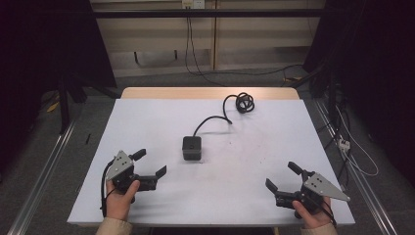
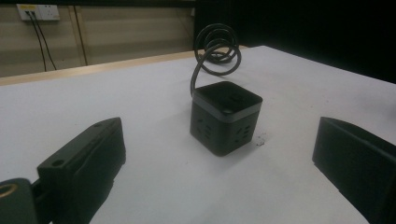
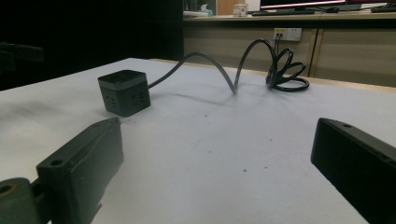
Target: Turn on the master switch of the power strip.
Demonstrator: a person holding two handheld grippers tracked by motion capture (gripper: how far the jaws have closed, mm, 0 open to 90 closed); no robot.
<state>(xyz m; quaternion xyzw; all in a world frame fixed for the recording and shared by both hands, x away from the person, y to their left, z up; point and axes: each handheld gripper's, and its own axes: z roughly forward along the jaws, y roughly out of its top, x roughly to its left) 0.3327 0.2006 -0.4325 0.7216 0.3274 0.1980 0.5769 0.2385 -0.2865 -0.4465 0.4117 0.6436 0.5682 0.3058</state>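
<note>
A black cube-shaped power socket (image 1: 192, 148) sits near the middle of the white table (image 1: 147, 122), its black cable (image 1: 215, 119) running back to a coil (image 1: 244, 102) near the far edge. My left gripper (image 1: 150, 163) rests low at the front left, open, with nothing between its jaws. In the left gripper view the cube (image 2: 225, 116) stands just ahead of the gap between the jaws. My right gripper (image 1: 283, 176) lies at the front right, open and empty. The right gripper view has the cube (image 3: 124, 92) far off to the left and the coil (image 3: 286, 70) behind.
Wooden table edge (image 1: 210, 92) shows beyond the white sheet. Metal rails (image 1: 46, 166) run along both sides on the floor. Loose cables and a white plug strip (image 1: 344, 143) lie on the floor at the right. A wall socket (image 2: 38, 11) is behind.
</note>
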